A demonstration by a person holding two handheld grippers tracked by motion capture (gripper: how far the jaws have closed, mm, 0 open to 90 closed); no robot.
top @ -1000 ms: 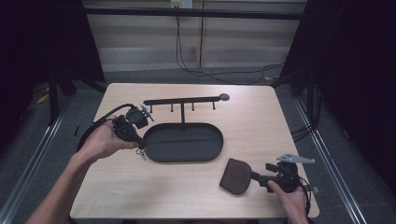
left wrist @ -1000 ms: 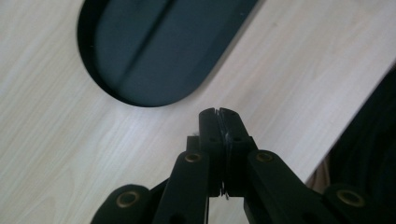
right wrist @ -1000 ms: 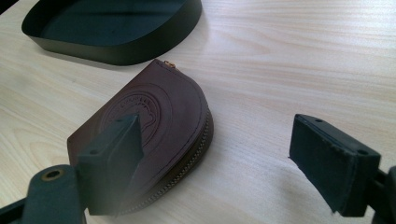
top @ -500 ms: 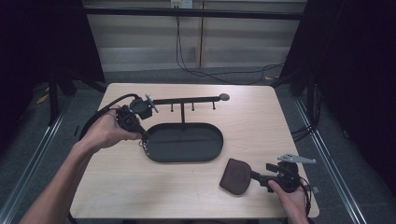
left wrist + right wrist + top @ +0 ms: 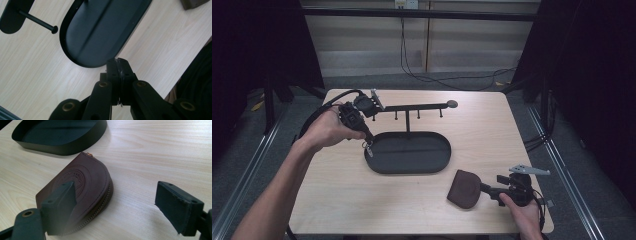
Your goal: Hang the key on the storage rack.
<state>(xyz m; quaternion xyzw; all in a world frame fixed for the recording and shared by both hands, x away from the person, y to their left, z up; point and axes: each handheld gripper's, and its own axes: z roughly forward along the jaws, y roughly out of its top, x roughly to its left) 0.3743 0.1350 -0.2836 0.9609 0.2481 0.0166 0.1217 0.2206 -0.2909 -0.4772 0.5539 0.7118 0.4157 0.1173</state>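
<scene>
L hand [image 5: 329,131] raised, gripper [image 5: 368,146] tip-down.

The oval tray [image 5: 409,152] is occupying the middle of the desk [image 5: 337,200], and its hook bar [image 5: 412,107] is spanning the space above the tray's far rim, blocking a low pass there. The brown pouch [image 5: 463,188] is lying near the front right. Bare wood is lying open along the front left and the far right.
</scene>
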